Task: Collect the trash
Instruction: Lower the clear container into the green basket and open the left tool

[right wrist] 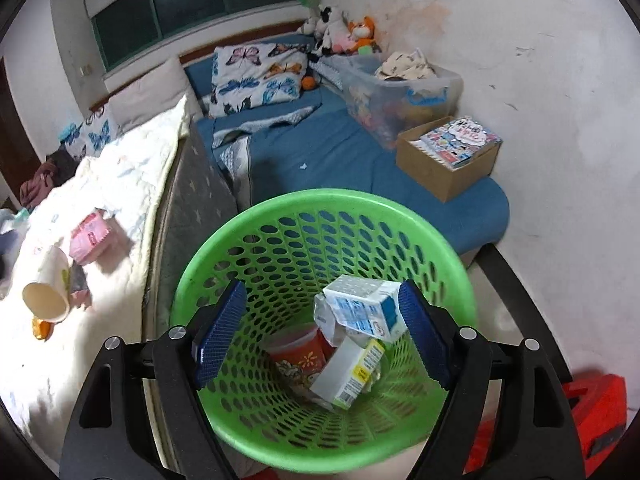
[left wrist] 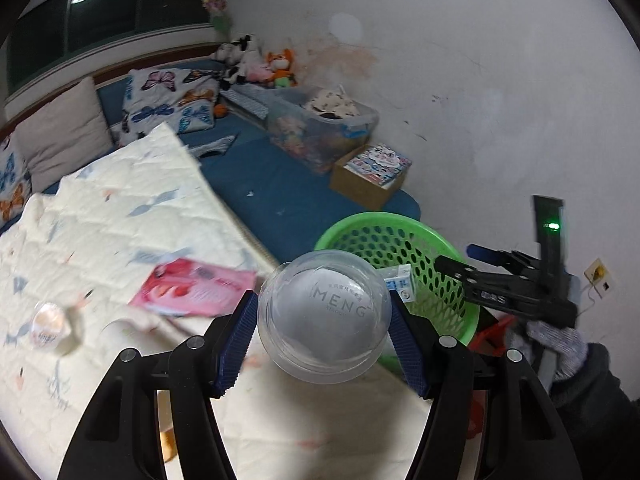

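Two grippers are at work, and the coming move turns on how the basket [left wrist: 400,264] lies from the left gripper's [left wrist: 324,320] load. Its jaws are clamped on a clear round capsule [left wrist: 324,316], one blue pad on each side of its widest part, held over the bed's [left wrist: 120,220] quilt. From these jaws the green basket sits just ahead and to the right, its rim partly hidden behind the capsule, so the likely drop calls for a short carry forward and rightward until the capsule is over the opening. A sphere has no long axis, so its orientation should not matter. The right gripper [right wrist: 320,332] hovers directly above the basket [right wrist: 192,280], jaws apart and holding nothing; a milk carton [right wrist: 360,308] and other boxes lie in the bottom between and beyond its pads. That gripper is nearer the basket but may crowd the opening. Behind and left of both jaws, a pink packet [left wrist: 196,288] and a paper cup [right wrist: 46,288] lie uncollected on the bed.
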`<state>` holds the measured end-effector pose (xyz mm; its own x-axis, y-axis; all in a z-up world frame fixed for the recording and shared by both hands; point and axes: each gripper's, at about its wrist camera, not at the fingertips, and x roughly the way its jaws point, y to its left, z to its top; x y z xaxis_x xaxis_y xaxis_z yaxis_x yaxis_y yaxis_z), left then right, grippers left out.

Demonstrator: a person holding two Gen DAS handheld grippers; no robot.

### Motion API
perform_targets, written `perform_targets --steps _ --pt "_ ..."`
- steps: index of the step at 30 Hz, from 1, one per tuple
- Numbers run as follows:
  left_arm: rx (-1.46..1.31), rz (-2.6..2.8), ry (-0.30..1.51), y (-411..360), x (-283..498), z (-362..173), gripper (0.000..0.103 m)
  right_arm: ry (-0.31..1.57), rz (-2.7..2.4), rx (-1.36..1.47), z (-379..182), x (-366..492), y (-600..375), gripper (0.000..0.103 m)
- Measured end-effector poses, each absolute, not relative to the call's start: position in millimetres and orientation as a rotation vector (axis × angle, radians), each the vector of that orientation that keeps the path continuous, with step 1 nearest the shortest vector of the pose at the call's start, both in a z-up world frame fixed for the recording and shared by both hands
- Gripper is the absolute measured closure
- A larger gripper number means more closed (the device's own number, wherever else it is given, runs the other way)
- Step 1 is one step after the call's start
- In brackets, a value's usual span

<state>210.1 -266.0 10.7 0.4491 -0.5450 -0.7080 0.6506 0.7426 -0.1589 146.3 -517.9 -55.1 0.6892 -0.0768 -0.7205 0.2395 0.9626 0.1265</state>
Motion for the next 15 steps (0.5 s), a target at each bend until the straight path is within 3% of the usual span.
perform_targets --steps 15 --pt "0.23 -0.833 0.876 -364.5 206.4 -17.4 0.041 0.723 -0.224 0.26 -35.8 82.4 -531.6 0.024"
